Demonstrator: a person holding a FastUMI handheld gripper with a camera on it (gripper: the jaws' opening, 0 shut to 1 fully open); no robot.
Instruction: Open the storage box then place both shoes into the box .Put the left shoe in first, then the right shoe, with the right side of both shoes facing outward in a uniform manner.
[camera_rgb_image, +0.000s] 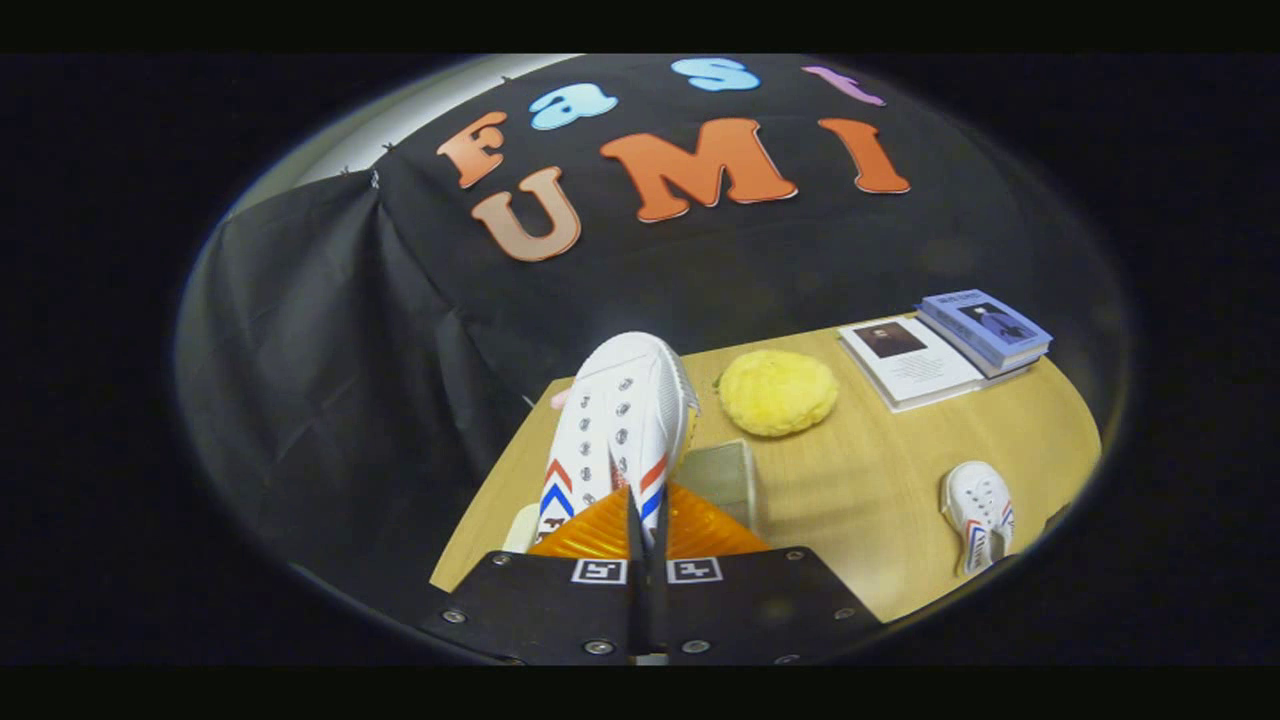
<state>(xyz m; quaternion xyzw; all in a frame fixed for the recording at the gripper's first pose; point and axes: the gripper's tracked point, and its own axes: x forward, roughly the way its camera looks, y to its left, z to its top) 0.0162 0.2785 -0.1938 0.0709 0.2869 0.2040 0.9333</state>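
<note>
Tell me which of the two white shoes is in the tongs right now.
The shoe rising straight ahead of the tongs, pinched between the closed fingers above the clear storage box. The other shoe lies loose on the wooden table, off to the right.

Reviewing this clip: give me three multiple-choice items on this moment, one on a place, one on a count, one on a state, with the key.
1. Where does the yellow round cushion lie?
A. on the table, beyond the fingers
B. inside the box
C. on the books

2. How many white shoes are in sight?
A. one
B. two
C. three

3. What is the gripper doing?
A. open over the table
B. shut on a book
C. shut on a shoe

Key: 1 A, it rests on bare wood beside the held shoe; 2 B, that shoe and the second shoe lying on the table; 3 C, both fingers pinch the held shoe.
</note>
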